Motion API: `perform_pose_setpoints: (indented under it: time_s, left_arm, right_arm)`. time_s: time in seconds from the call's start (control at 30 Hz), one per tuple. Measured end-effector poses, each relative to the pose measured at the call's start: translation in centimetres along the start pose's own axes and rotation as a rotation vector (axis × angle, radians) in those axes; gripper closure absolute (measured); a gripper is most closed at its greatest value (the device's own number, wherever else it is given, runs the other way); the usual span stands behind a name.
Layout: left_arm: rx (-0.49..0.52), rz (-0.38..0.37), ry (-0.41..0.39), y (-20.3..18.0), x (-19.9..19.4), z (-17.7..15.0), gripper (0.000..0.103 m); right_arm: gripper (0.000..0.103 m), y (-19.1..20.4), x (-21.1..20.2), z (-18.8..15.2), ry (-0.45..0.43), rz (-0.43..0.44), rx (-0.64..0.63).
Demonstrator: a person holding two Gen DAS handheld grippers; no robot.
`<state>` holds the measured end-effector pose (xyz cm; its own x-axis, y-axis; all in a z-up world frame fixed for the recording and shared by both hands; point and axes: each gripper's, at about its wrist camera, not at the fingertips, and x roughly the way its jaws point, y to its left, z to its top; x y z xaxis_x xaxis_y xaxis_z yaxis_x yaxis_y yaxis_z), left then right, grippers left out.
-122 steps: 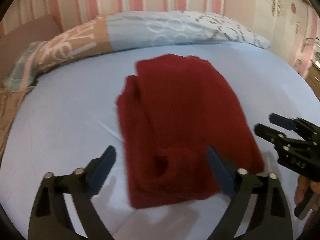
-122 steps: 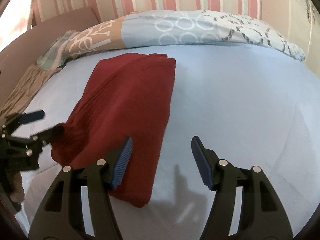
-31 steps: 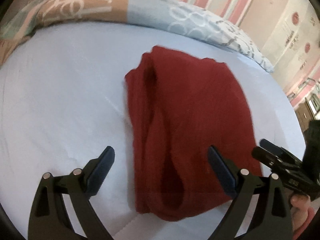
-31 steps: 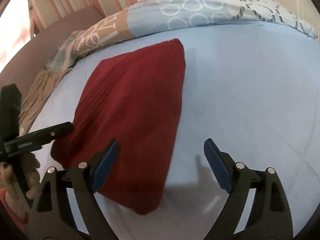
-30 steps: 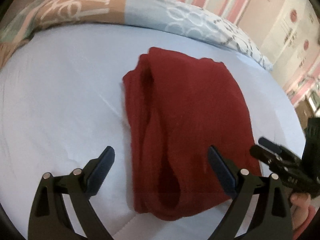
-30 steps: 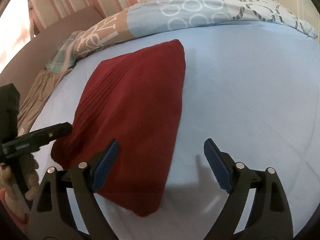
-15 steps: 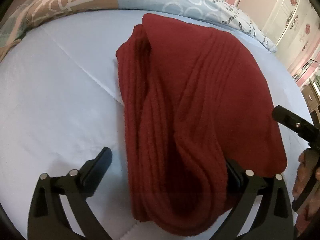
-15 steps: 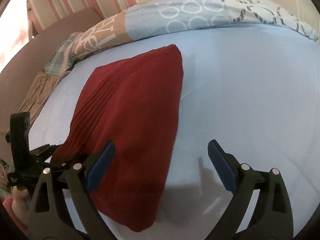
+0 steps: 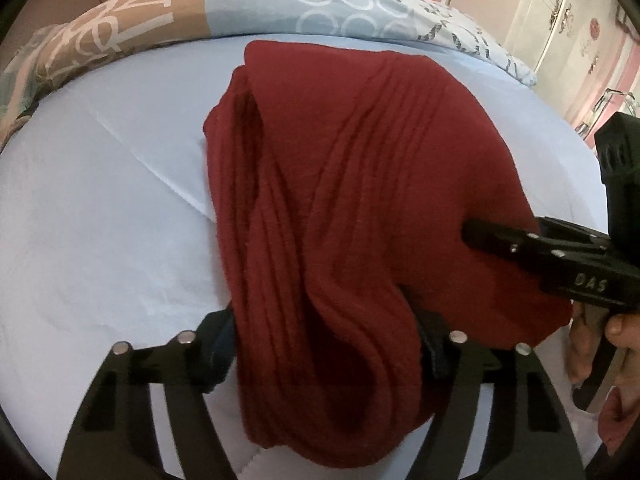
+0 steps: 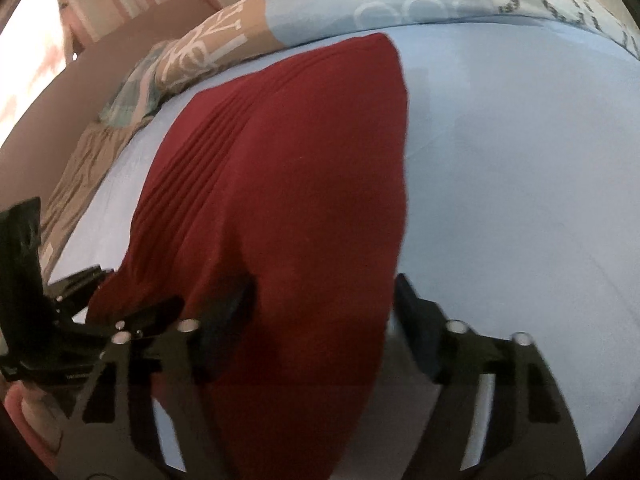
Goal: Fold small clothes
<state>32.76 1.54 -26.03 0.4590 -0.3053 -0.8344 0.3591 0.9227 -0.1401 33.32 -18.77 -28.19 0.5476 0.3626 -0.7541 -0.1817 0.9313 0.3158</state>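
A dark red ribbed knit garment (image 9: 352, 200) lies folded on the light blue bed sheet (image 9: 100, 208). Its near end bulges between the fingers of my left gripper (image 9: 328, 340), whose jaws stand wide apart on either side of the cloth. In the right wrist view the garment (image 10: 288, 208) fills the gap of my right gripper (image 10: 320, 312), also wide open, with the left finger partly under a fold. The right gripper shows in the left wrist view (image 9: 472, 236), touching the garment's right edge.
A patterned duvet (image 9: 280, 4) lies along the far side of the bed. A brown headboard (image 10: 112, 52) and tan blanket (image 10: 80, 168) are at the left. A pink striped wall and white cabinet (image 9: 568, 20) stand at the right.
Both grippers have moved forward and down onto the garment's near end, so the cloth now sits between their open fingers. The garment looks bunched and raised at that end.
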Motion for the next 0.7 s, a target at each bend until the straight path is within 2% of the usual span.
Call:
perform_pose_setpoints:
  time_s: [0.33, 0.47, 0.7]
  left_arm:
    - [0.014, 0.038, -0.003, -1.4, 0.5, 0.2, 0.047]
    - [0.019, 0.044, -0.012, -1.3, 0.5, 0.2, 0.056]
    - [0.012, 0.089, -0.007, -1.9, 0.3, 0.1, 0.058]
  right_arm:
    - [0.060, 2.4, -0.2, -0.1, -0.020, -0.135, -0.111]
    - [0.066, 2.7, -0.3, -0.2, -0.040, -0.151, -0.126]
    - [0.068, 3.2, -0.4, -0.2, -0.047, -0.170, -0.150]
